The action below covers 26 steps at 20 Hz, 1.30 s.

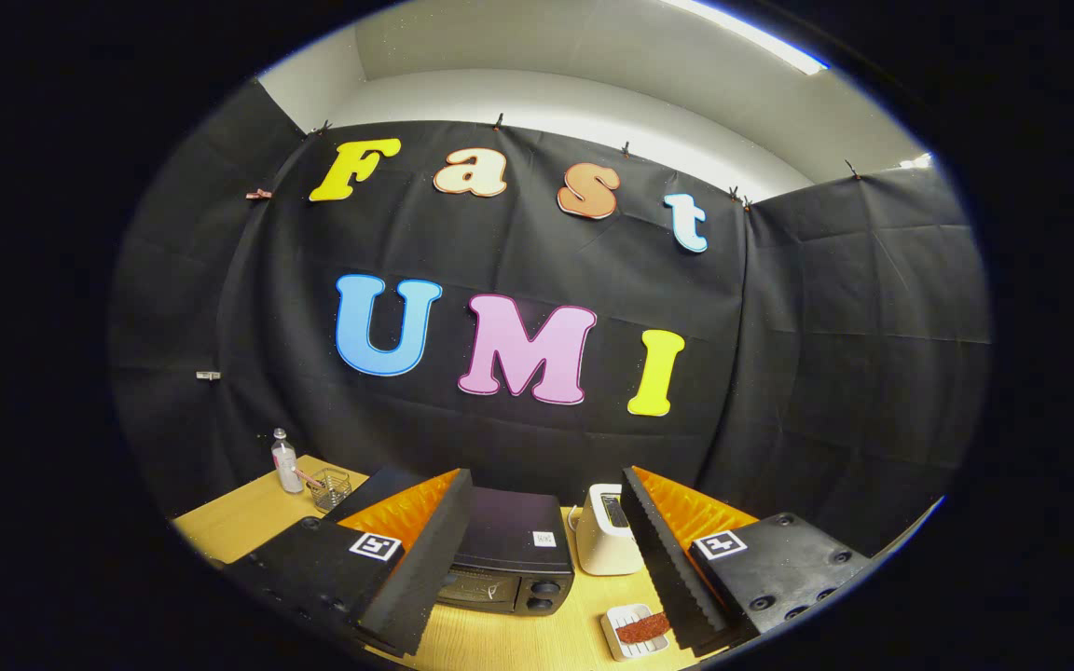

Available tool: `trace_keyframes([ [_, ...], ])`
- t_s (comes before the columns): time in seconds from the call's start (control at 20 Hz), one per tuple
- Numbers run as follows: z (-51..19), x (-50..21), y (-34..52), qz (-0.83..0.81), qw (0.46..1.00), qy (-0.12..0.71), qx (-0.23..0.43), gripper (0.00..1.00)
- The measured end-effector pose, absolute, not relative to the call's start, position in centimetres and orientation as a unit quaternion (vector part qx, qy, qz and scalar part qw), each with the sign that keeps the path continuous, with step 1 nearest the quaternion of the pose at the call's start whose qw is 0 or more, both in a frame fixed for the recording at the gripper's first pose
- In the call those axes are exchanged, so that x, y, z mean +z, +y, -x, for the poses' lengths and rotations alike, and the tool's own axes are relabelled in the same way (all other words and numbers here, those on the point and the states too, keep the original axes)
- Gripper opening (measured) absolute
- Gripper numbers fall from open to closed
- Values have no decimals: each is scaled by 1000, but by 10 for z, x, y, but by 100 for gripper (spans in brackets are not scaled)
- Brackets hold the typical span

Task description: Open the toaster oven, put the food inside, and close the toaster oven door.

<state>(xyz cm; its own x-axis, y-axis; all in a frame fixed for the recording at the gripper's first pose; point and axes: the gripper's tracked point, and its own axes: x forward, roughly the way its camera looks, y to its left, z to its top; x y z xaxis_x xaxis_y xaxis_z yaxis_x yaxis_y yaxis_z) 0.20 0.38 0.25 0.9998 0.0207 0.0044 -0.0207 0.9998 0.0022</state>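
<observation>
Fingers [546, 559] wide apart (holding nothing), black toaster oven [509, 550] and food [642, 627] on its dish between them

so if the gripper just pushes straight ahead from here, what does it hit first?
Probably the black toaster oven: it sits between and just beyond the open gripper's fingers, nothing in the gap before it. The white toaster stands beside it toward the right finger, likely off the line. Depth is hard to judge here.
</observation>
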Motion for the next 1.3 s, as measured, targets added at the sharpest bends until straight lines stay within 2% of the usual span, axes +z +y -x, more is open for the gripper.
trace_keyframes([
  [0.65,1,-4,9,1,1000,2,12,98],
  [1.05,-7,-19,47,-11,999,19,39,98],
  [1.3,-26,-57,86,-46,996,58,57,98],
])
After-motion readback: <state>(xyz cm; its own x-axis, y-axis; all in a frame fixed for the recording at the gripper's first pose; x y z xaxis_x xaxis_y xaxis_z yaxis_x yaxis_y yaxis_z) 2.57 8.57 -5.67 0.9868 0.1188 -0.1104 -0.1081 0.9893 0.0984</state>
